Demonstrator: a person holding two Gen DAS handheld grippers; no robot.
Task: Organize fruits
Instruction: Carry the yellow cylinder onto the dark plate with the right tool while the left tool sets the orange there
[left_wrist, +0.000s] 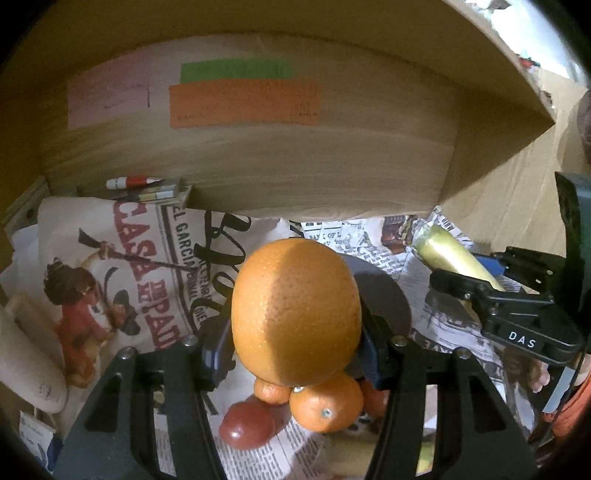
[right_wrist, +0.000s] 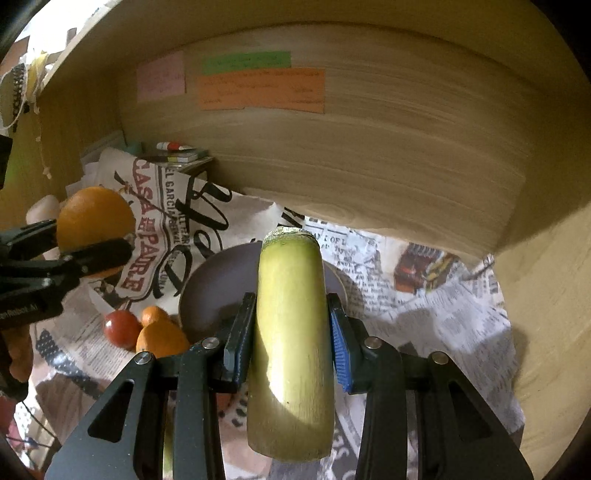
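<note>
My left gripper (left_wrist: 295, 354) is shut on a large orange (left_wrist: 295, 310) and holds it above the newspaper-covered surface; it also shows at the left of the right wrist view (right_wrist: 94, 225). My right gripper (right_wrist: 291, 332) is shut on a yellow-green sugarcane piece (right_wrist: 291, 332), held above a dark grey plate (right_wrist: 210, 288). That piece shows in the left wrist view (left_wrist: 454, 258) at the right. Under the orange lie small tangerines (left_wrist: 327, 404) and a red apple (left_wrist: 245, 424); in the right wrist view they sit left of the plate (right_wrist: 160, 339), (right_wrist: 122, 328).
Newspaper sheets (right_wrist: 424, 314) cover the surface inside a wooden shelf compartment. The back wall (left_wrist: 295, 166) carries pink, green and orange paper notes (left_wrist: 243, 103). A small stack of boxes with a red-white tube (left_wrist: 136, 181) stands at the back left. A pale roll (left_wrist: 22, 354) lies far left.
</note>
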